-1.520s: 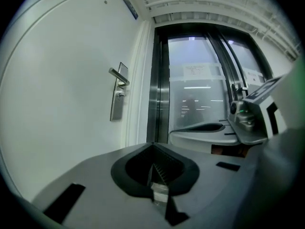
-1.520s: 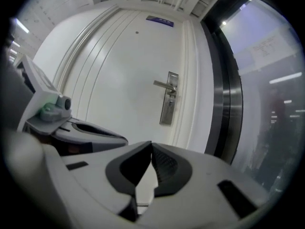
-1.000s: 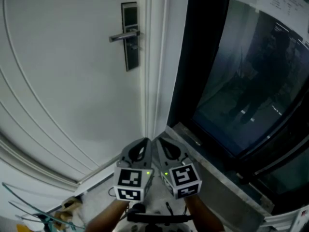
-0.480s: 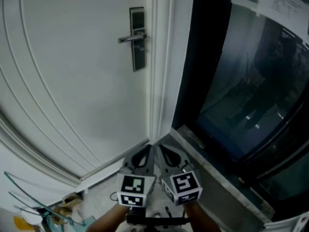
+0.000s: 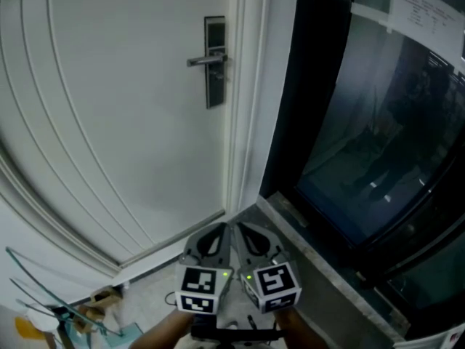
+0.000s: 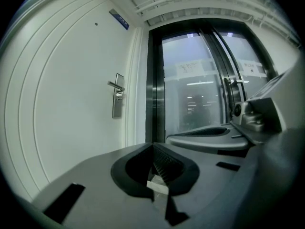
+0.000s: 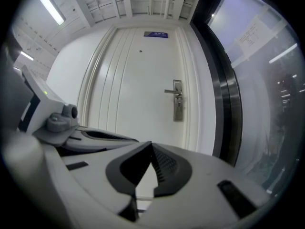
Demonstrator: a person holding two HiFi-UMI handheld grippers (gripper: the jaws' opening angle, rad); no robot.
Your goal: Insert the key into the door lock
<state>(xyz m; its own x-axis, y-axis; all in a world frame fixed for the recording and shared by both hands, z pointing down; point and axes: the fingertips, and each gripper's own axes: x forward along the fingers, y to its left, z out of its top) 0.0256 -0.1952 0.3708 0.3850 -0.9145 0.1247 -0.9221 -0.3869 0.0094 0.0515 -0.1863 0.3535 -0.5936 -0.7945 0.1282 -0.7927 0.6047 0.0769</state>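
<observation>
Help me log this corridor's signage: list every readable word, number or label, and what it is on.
Blue plate above the white door: white print, too small to read.
Paper sheets on the glass wall: print too blurred to read.
Nothing else carries readable text.

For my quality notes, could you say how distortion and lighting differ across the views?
Head view: door evenly lit but bowed, glass dark. Left gripper view: fisheye, black corners, glass bright. Right gripper view: same fisheye, ceiling lamp glaring upper left.
</observation>
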